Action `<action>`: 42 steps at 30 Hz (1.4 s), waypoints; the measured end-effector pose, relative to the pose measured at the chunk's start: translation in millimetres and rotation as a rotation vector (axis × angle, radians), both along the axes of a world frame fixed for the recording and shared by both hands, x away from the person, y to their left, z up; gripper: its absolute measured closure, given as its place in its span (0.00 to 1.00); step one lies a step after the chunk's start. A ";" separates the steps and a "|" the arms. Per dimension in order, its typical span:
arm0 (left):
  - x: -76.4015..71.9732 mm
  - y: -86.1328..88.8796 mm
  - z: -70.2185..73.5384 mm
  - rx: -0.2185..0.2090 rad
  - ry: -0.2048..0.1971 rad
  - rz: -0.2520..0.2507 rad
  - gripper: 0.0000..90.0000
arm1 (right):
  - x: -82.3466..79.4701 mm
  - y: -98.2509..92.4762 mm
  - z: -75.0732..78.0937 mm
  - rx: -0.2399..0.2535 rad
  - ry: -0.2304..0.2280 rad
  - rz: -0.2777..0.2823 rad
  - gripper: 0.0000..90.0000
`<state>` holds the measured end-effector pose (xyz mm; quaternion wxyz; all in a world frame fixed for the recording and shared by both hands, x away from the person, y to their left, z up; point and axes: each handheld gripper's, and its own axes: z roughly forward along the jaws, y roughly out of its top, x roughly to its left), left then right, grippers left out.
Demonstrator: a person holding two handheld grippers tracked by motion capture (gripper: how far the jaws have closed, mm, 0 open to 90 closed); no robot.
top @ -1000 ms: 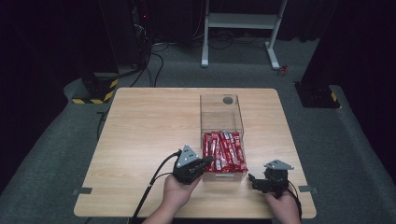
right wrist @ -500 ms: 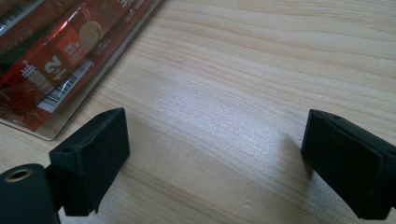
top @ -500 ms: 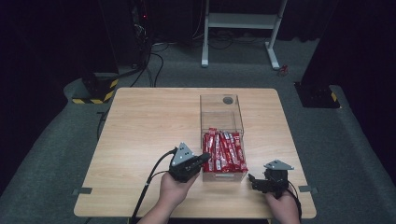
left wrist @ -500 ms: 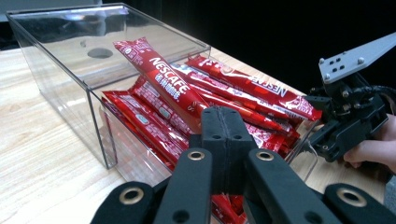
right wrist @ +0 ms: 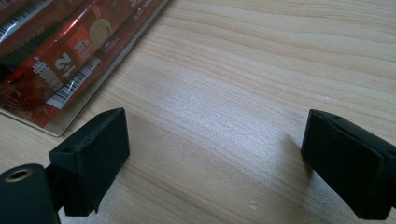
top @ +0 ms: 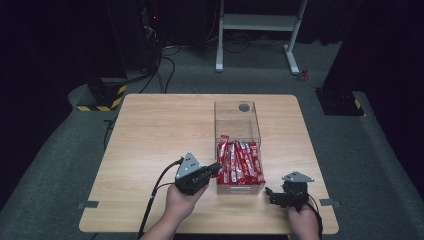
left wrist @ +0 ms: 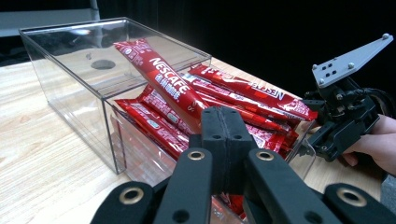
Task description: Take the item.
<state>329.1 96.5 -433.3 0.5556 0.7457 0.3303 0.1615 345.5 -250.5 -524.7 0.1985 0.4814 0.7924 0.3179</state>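
- Wooden table (top: pixel 150 135) is sitting among dark surroundings, bearing a clear box (top: pixel 238 150) of red coffee sticks (top: pixel 239 162).
- Left gripper (left wrist: pixel 225 135) is pinching one coffee stick (left wrist: pixel 161 77), tilting it above the pile.
- Right gripper (right wrist: pixel 215 154) is resting spread just beside the box.

The wooden desk (top: pixel 150 135) lies on grey carpet (top: pixel 60 165). At 12 o'clock from it stands a white metal frame (top: pixel 257 22), with loose cables (top: pixel 165 55) on the floor toward 11 o'clock. A black-and-yellow striped base (top: pixel 105 95) sits at 10 o'clock, a dark block (top: pixel 340 102) at 2 o'clock. Grey tape tabs (top: pixel 88 204) mark the desk's near corners.
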 end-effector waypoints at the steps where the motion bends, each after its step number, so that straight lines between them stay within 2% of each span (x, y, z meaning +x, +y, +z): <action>1: 0.3 1.5 -0.5 -0.004 -0.001 -0.005 1.00 | 0.2 0.1 0.0 0.000 0.000 0.001 0.08; 4: 2.4 4.4 0.5 0.007 -0.008 -0.017 1.00 | 0.5 0.1 0.0 -0.001 0.000 0.002 0.08; 13: 0.1 23.5 2.9 -0.031 -0.001 0.001 1.00 | 0.9 0.2 0.0 -0.002 0.000 0.003 0.08; 26: 2.1 40.8 3.5 -0.039 -0.001 0.015 1.00 | 0.9 0.1 0.0 -0.001 0.000 0.003 0.08; 42: 12.0 67.5 2.4 -0.012 -0.007 0.067 1.00 | 0.9 0.2 0.0 -0.002 0.000 0.003 0.08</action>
